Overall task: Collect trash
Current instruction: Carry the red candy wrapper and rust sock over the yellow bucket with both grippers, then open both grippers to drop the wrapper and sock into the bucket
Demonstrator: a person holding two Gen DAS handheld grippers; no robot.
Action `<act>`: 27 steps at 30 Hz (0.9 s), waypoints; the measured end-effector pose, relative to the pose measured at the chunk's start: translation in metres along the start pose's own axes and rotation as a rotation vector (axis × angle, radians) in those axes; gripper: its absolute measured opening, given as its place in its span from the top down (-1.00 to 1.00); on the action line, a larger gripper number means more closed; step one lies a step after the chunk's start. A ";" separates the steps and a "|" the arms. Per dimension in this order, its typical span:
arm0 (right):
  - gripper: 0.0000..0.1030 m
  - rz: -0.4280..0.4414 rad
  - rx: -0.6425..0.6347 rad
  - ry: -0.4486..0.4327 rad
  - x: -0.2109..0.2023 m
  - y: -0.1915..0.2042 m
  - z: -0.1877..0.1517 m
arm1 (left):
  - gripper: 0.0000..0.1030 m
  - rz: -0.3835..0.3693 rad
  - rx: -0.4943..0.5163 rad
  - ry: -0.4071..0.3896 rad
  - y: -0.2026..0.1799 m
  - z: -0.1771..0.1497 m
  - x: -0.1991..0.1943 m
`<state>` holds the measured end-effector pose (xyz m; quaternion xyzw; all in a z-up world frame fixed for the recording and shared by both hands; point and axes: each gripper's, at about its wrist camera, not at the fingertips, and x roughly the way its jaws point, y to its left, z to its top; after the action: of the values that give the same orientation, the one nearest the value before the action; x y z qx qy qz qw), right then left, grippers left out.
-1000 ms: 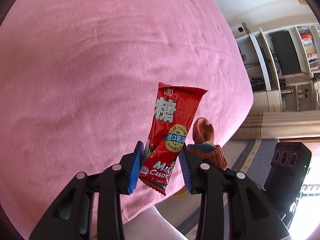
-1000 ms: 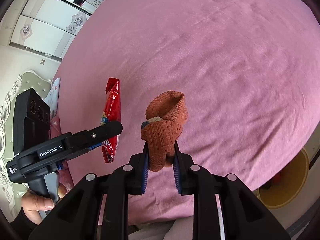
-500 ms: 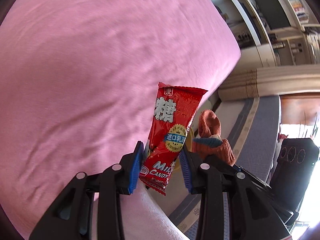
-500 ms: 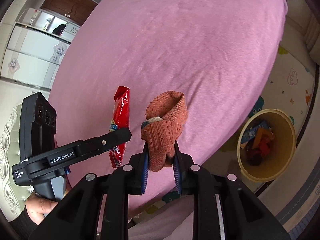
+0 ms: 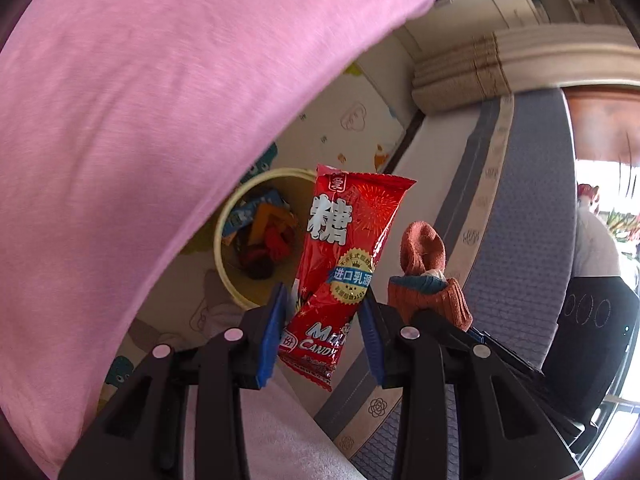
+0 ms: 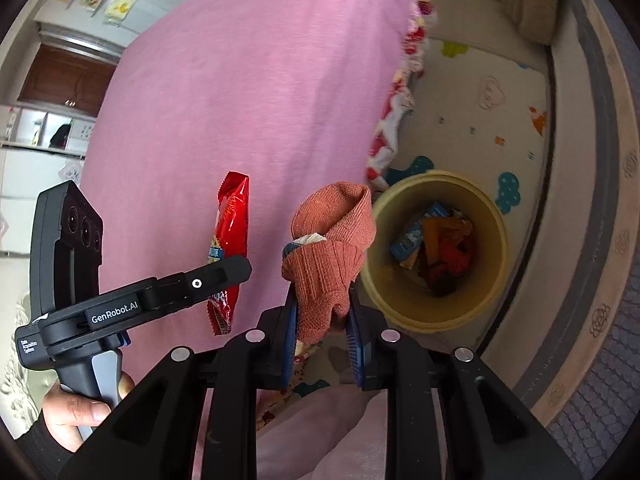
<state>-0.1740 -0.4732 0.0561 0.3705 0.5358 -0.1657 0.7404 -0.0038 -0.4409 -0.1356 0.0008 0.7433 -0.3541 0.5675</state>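
My left gripper (image 5: 323, 330) is shut on a red milk-candy wrapper (image 5: 344, 256), which stands upright between its blue pads. That wrapper (image 6: 230, 240) also shows in the right wrist view, held by the left gripper (image 6: 224, 276). My right gripper (image 6: 322, 332) is shut on a rust-brown sock (image 6: 332, 256) bundled with a blue cuff. The sock (image 5: 426, 272) appears just right of the wrapper in the left wrist view. A yellow round bin (image 6: 492, 292) holding several bits of trash stands on the floor, beyond and right of the sock. The bin (image 5: 224, 264) sits left of the wrapper.
A pink bed cover (image 5: 140, 120) fills the left side, with a patterned blanket edge (image 6: 400, 100) hanging beside the bin. A cartoon play mat (image 6: 480, 120) covers the floor, bordered by a grey rug (image 5: 516, 240). A hand (image 6: 76, 412) grips the left tool's handle.
Both grippers swung away from over the bed toward its edge, holding their loads. The floor and yellow bin have come into view close under the wrapper and sock.
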 end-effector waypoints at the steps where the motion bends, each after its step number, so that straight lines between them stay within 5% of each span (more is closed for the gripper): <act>1: 0.59 -0.002 0.016 0.004 0.001 -0.010 -0.001 | 0.30 0.003 0.012 0.017 -0.007 0.001 0.011; 12: 0.51 0.003 0.123 0.039 0.013 -0.083 -0.002 | 0.29 0.040 0.020 0.116 -0.033 0.001 0.083; 14: 0.48 -0.005 0.122 0.039 0.014 -0.089 -0.001 | 0.11 0.050 0.003 0.126 -0.030 0.001 0.090; 16: 0.37 -0.018 0.123 0.038 0.015 -0.095 -0.001 | -0.37 0.050 -0.021 0.135 -0.030 0.003 0.094; 27: 0.32 -0.009 0.157 0.064 0.023 -0.111 -0.005 | -0.49 0.091 -0.031 0.190 -0.022 -0.002 0.107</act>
<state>-0.2405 -0.5404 -0.0069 0.4298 0.5462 -0.1986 0.6910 -0.0523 -0.4994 -0.2144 0.0594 0.7984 -0.3145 0.5100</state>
